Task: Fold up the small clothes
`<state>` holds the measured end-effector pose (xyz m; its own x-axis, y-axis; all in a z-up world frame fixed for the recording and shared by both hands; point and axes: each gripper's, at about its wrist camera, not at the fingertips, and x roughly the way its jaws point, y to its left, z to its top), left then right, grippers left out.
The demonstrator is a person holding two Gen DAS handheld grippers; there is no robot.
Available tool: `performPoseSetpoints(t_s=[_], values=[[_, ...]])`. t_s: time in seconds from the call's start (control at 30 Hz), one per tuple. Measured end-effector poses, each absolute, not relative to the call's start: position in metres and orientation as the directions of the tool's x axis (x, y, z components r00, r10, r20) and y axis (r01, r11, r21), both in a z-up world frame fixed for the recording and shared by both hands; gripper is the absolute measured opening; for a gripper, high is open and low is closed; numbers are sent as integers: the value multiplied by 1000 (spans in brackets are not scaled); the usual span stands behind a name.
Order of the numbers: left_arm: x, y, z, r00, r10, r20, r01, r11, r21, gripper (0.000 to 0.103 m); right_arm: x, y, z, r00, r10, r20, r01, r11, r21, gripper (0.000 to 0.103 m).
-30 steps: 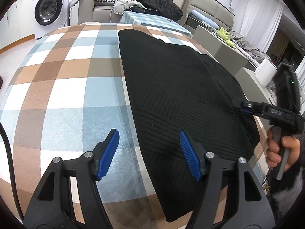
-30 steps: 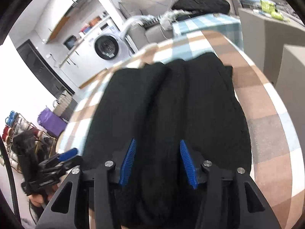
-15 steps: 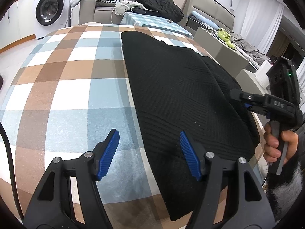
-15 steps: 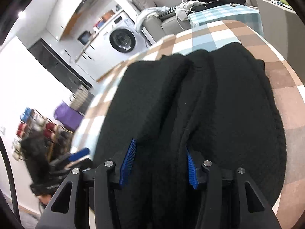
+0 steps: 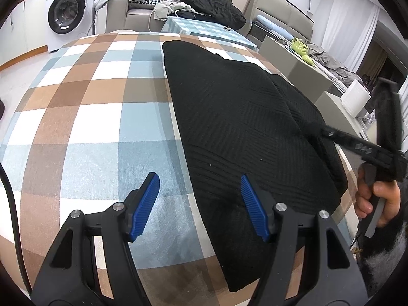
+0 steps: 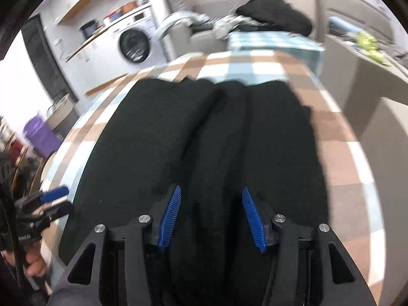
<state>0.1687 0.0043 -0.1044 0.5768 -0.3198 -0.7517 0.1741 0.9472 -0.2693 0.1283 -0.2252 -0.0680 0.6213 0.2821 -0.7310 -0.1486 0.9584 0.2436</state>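
Note:
A black knit garment [image 5: 237, 117] lies folded lengthwise on the checked table [image 5: 89, 117]. In the right wrist view it shows as long black folds [image 6: 214, 140] running away from me. My left gripper [image 5: 200, 204] is open and empty, hovering over the garment's near left edge. My right gripper [image 6: 210, 216] is open, its blue pads either side of the middle fold at the garment's near end. It also shows in the left wrist view [image 5: 329, 134] at the garment's right edge, its tip blurred. The left gripper shows blurred in the right wrist view [image 6: 51, 199].
A washing machine [image 5: 67, 16] stands at the back left. A sofa [image 5: 142, 12] with clothes and a small checked table [image 5: 206, 29] stand behind. Grey boxes [image 5: 293, 63] and a white container [image 5: 355, 99] sit to the right of the table.
The right gripper has swung and lowered over the garment's near end, its view now blurred with motion. The left gripper has shifted slightly and stays open.

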Motion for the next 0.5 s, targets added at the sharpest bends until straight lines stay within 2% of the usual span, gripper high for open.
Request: performPoseSetpoints(t_s=[0.1, 0.2, 0.23, 0.27, 0.3, 0.33, 0.37, 0.43, 0.5], values=[[169, 4, -103, 580, -322, -748, 176, 946, -271, 63, 124, -221, -61, 602, 420, -679, -226, 905, 360, 52], [167, 4, -101, 584, -319, -747, 177, 947, -267, 63, 132, -206, -73, 542, 469, -697, -269, 883, 385, 51], [166, 4, -101, 585, -319, -746, 176, 947, -267, 63, 137, -201, -79, 522, 454, -722, -261, 891, 372, 47], [165, 4, -100, 586, -321, -744, 176, 947, -270, 63, 143, -199, -87, 502, 437, -746, -242, 899, 364, 38], [164, 4, -99, 588, -321, -743, 174, 947, -271, 63, 148, -198, -93, 494, 422, -760, -224, 907, 358, 33], [164, 4, -99, 589, -319, -742, 173, 947, -270, 63, 148, -196, -89, 517, 422, -745, -234, 907, 351, 26], [164, 5, -98, 591, -318, -741, 172, 948, -269, 63, 147, -194, -85, 520, 430, -738, -254, 903, 346, 8], [164, 5, -97, 592, -317, -741, 170, 948, -270, 63, 140, -190, -73, 555, 421, -717, -295, 906, 304, 8], [165, 4, -98, 589, -322, -741, 171, 946, -275, 63, 145, -193, -78, 543, 384, -747, -255, 923, 289, 8]])
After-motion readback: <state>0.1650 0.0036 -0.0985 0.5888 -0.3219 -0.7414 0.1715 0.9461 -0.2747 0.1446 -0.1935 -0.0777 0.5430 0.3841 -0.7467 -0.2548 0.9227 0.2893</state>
